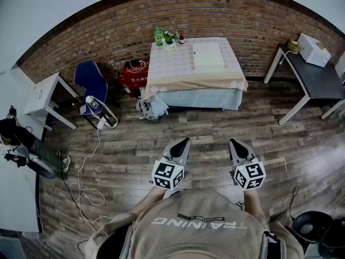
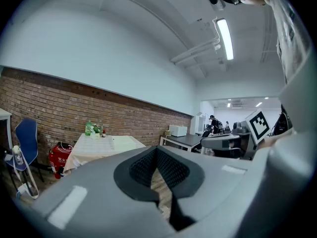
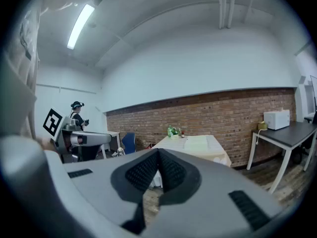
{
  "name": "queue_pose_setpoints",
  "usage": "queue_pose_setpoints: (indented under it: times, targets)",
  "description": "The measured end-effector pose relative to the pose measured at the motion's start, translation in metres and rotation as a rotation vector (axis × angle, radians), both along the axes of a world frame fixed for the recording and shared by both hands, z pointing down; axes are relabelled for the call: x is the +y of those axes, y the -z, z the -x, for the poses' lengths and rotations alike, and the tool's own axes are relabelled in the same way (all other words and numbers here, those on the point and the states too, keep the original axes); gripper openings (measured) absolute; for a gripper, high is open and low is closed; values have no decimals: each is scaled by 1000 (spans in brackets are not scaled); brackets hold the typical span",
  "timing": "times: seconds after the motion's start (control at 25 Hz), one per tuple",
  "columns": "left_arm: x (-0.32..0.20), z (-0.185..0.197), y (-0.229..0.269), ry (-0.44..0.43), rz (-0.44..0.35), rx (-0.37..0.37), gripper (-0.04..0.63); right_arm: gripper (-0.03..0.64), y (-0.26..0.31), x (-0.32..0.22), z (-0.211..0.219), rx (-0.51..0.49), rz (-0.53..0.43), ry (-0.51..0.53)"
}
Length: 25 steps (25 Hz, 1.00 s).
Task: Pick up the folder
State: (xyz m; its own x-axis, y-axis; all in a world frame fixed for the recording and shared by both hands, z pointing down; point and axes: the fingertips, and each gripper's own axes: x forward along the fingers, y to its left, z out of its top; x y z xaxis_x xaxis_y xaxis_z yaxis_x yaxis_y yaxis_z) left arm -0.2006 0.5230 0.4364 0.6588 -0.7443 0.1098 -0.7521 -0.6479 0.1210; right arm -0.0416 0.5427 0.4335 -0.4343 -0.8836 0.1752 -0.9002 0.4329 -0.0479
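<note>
A pale folder (image 1: 208, 55) lies flat on the cloth-covered table (image 1: 172, 69) against the brick wall, far ahead of me. It shows as a light sheet (image 3: 198, 143) in the right gripper view and faintly (image 2: 124, 142) in the left gripper view. My left gripper (image 1: 185, 142) and right gripper (image 1: 232, 143) are held side by side close to my body, well short of the table. Both are shut with nothing between the jaws, and both point roughly level toward the table.
Green bottles (image 1: 159, 36) stand at the table's far left corner. A blue chair (image 1: 91, 85) and red box (image 1: 133, 75) sit left of the table. A dark side table (image 1: 318, 80) with a white appliance (image 1: 312, 48) is at right. Cables (image 1: 86, 171) trail on the wooden floor.
</note>
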Motion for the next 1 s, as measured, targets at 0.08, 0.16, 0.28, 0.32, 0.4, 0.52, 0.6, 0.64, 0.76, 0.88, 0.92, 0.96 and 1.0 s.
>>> queue_pose_setpoints:
  times: [0.08,0.16,0.28,0.32,0.4,0.52,0.6,0.64,0.76,0.88,0.92,0.96,1.0]
  targets:
    - [-4,10,-4,0,14,-6,5,9,-2,-2,7,42,4,3]
    - [-8,17,-9,0,30,-5,6,9,-8,-4,10,75,23,2]
    - [-10,20,-25,-4,66,9,6,9,-21,-2,13,86,64,-2]
    - [-11,21,-32,-5,82,11,6,9,-26,-1,14,91,76,-4]
    - [-16,19,-45,-3,119,15,6,9,-35,-2,16,91,96,-3]
    - [-25,8,-51,-5,157,29,6,9,-41,-12,6,102,107,-5]
    - [-36,-1,-53,-5,151,9,6,9,-46,-27,-3,124,106,-10]
    - [-46,-5,-54,0,142,-5,6,9,-48,-37,-7,116,102,-9]
    - [-77,-22,-51,24,123,-30,6,9,-46,-72,-21,79,75,5]
    - [-99,-56,-49,19,139,-3,6,9,-46,-98,-46,70,59,38]
    - [-108,-71,-50,6,156,8,6,9,-51,-108,-56,68,68,46]
    - [-118,-86,-50,-8,173,10,6,9,-57,-118,-66,61,82,52]
    - [-127,-99,-49,-18,182,4,6,9,-63,-126,-74,46,98,59]
